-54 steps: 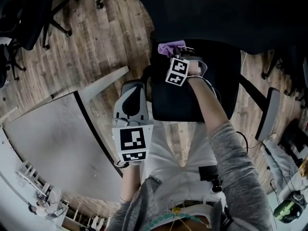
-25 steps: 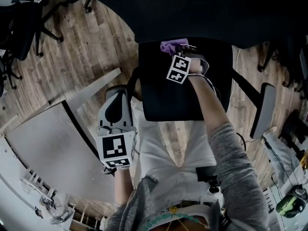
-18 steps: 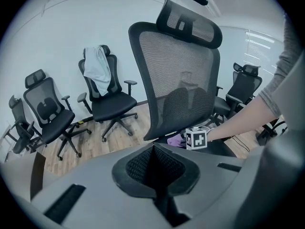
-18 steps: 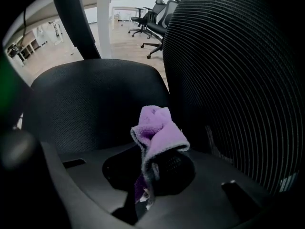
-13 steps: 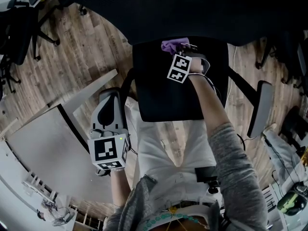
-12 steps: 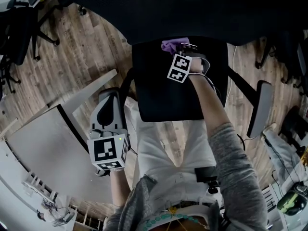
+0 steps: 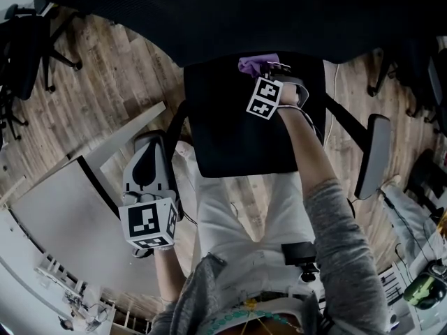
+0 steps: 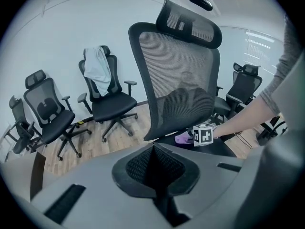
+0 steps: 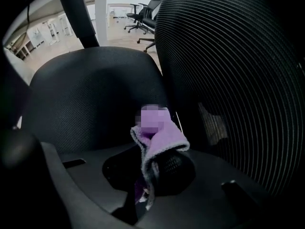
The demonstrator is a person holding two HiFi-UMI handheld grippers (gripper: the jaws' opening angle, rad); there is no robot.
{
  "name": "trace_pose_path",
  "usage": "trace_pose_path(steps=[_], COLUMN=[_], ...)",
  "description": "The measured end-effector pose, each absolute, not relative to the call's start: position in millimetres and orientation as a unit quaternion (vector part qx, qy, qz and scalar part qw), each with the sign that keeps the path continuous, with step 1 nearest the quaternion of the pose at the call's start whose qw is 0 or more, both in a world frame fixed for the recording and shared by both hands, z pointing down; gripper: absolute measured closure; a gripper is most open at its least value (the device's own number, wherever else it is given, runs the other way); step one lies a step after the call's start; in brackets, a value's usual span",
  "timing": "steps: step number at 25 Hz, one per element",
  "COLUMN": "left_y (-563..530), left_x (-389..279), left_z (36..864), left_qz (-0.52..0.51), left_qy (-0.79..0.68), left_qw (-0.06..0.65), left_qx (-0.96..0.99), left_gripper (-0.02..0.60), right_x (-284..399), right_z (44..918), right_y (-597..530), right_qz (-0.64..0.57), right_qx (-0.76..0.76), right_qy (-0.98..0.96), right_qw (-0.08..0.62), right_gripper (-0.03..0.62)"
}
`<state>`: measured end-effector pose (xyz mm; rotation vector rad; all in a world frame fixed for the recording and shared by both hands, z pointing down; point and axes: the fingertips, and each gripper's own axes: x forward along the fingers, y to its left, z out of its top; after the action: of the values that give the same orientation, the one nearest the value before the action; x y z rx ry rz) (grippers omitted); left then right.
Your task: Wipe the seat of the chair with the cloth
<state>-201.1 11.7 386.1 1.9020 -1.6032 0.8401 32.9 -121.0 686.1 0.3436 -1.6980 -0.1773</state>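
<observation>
Purple cloth (image 7: 255, 63) clamped in my right gripper (image 7: 269, 68) sits at the back of the black chair seat (image 7: 237, 135), close under the mesh backrest (image 9: 228, 66). Seen along that gripper's own jaws, the folded end of the cloth sticks out ahead of them and droops over one pad, with the seat's dark fabric spreading out beyond. My right arm (image 7: 314, 180) reaches forward across the seat. My left gripper (image 7: 149, 145) hangs off to the left of the chair, clear of the seat, over the wooden floor (image 7: 105, 68) and beside a white tabletop (image 7: 63, 215). Its jaws are closed together with nothing between them, and they point toward the backrest. Other black office chairs (image 8: 107, 101) stand along the wall behind, one with a pale garment (image 8: 96, 66) draped over its back
</observation>
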Motion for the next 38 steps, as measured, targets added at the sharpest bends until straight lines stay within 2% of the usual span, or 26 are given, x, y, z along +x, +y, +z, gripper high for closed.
trace_pose_path(steps=[38], left_y=[13], left_x=[-202], left_z=[386], left_qz=[0.314], left_qy=[-0.595], left_qw=[0.245], left_qx=[0.698], left_gripper=[0.574], right_x=[164], right_z=[672], right_y=[-127], right_qz=[-0.041], right_qx=[0.206], right_qy=[-0.712], right_qw=[0.670], right_gripper=[0.546])
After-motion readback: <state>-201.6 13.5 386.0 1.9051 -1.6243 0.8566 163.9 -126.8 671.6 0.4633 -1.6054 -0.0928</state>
